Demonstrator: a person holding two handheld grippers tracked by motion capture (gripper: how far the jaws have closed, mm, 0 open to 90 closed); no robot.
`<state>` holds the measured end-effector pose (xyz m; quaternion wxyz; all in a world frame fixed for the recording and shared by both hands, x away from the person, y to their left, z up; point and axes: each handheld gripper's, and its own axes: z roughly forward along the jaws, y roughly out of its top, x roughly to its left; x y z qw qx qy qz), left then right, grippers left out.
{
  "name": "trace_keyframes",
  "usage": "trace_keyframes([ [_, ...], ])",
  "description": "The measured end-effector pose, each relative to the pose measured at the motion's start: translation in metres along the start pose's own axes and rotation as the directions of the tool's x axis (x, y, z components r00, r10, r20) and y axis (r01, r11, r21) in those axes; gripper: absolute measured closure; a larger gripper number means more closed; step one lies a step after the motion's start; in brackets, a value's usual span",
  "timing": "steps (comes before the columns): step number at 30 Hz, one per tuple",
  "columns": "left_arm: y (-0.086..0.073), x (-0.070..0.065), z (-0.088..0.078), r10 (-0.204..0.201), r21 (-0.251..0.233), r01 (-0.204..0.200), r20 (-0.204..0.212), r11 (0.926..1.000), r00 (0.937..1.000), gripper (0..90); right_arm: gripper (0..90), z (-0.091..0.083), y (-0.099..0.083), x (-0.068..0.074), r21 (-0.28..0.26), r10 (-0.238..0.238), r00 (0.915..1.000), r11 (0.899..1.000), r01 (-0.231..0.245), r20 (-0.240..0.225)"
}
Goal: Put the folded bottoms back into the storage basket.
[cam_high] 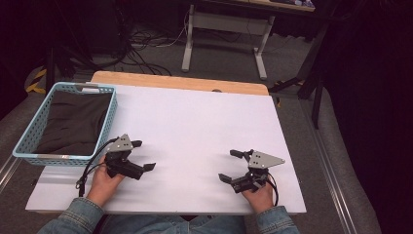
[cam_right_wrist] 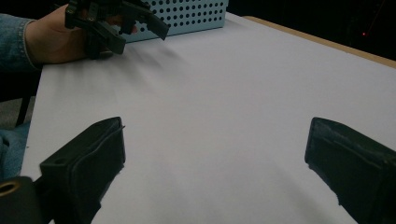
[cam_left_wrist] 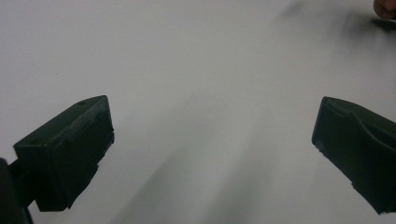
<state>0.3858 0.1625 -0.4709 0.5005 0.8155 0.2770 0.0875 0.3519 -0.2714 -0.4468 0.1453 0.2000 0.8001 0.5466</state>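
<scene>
A light blue perforated basket (cam_high: 29,141) stands at the table's left edge with a dark folded cloth (cam_high: 73,122) inside it. My left gripper (cam_high: 143,155) rests low over the white table (cam_high: 195,122) just right of the basket, open, nothing between its jaws. In its own view the left gripper (cam_left_wrist: 212,135) frames bare white surface. My right gripper (cam_high: 230,165) sits near the front right of the table, open and empty. From the right gripper (cam_right_wrist: 215,154) view, the left gripper (cam_right_wrist: 142,35) and the hand holding it appear at the top left in front of the basket (cam_right_wrist: 187,16).
A wooden strip (cam_high: 180,80) edges the far side of the table. Beyond it stand a desk frame (cam_high: 224,34) and loose cables (cam_high: 141,44) on the floor. Denim sleeves (cam_high: 78,217) come in at the bottom.
</scene>
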Motion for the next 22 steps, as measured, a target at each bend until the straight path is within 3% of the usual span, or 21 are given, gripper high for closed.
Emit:
trace_keyframes([
  [5,0.0005,0.0004,-0.0007,0.004,-0.002,-0.004,0.024,1.0000,0.9997,0.0,5.5,-0.0001,0.0000,-0.0001,-0.001,0.001,1.0000,1.000,-0.001,-0.001],
  [22,0.0018,-0.0004,-0.0024,0.012,-0.007,-0.012,0.011,0.9999,0.9999,0.0,5.5,0.0001,0.0001,0.0000,0.002,-0.001,1.0000,1.000,0.001,-0.002],
])
